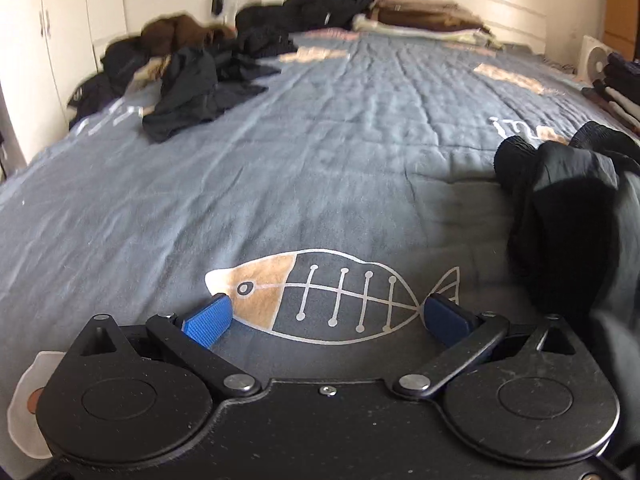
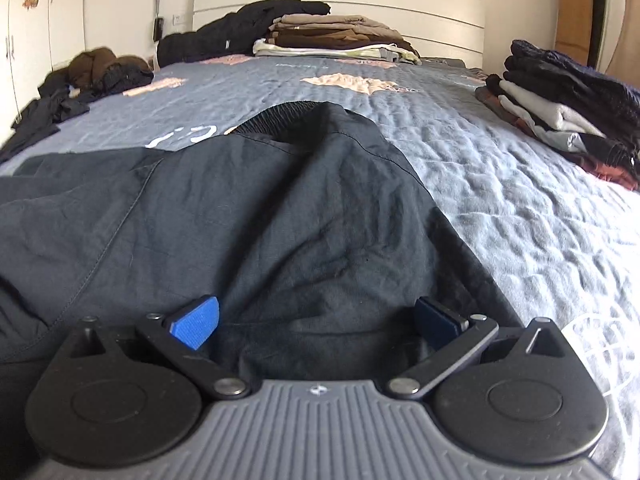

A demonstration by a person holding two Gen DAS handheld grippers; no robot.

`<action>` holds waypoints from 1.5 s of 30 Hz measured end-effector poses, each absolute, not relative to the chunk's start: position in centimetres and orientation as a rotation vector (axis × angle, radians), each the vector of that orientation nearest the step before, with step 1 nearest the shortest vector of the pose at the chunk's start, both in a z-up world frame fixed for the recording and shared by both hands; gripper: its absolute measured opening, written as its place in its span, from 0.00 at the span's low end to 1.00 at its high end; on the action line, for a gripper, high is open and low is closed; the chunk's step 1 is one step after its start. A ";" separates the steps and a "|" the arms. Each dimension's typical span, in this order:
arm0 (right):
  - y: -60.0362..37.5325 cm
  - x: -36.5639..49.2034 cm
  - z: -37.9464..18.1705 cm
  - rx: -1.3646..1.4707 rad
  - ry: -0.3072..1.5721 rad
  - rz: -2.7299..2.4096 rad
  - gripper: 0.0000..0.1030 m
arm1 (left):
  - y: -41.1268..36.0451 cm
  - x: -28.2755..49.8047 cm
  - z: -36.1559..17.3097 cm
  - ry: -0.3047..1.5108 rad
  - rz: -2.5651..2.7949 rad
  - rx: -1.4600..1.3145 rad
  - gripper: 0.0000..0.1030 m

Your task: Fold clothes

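Item: dark garment (image 2: 248, 216), rumpled on bed (image 2: 500, 184). Right tool (image 2: 316, 320) wide, over fabric; left tool (image 1: 326, 314) wide, empty. Risk: pinching several layers, folding creases in.

bedspread (image 1: 320, 128): showing grey-blue, printed with a white-outlined fish (image 1: 332, 300) with a tan head
garment (image 2: 248, 208): showing black, near
pads (image 2: 196, 322): showing bright blue
far stack (image 2: 336, 36): showing tan, brown, cream
headboard (image 2: 400, 4): showing white
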State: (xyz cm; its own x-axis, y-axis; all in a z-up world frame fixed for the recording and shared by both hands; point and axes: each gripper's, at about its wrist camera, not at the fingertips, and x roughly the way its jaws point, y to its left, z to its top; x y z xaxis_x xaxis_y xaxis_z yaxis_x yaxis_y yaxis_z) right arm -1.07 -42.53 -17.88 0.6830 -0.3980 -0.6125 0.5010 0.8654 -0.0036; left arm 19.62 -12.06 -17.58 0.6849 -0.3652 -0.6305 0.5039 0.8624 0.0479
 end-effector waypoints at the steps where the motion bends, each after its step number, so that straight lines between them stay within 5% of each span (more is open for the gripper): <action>1: -42.9 -1.0 -17.9 0.186 0.642 -0.501 1.00 | -12.0 19.4 -17.6 0.645 -0.490 0.229 1.00; 45: -42.9 -0.8 -18.2 0.191 0.642 -0.501 1.00 | -11.8 19.8 -18.0 0.641 -0.499 0.203 1.00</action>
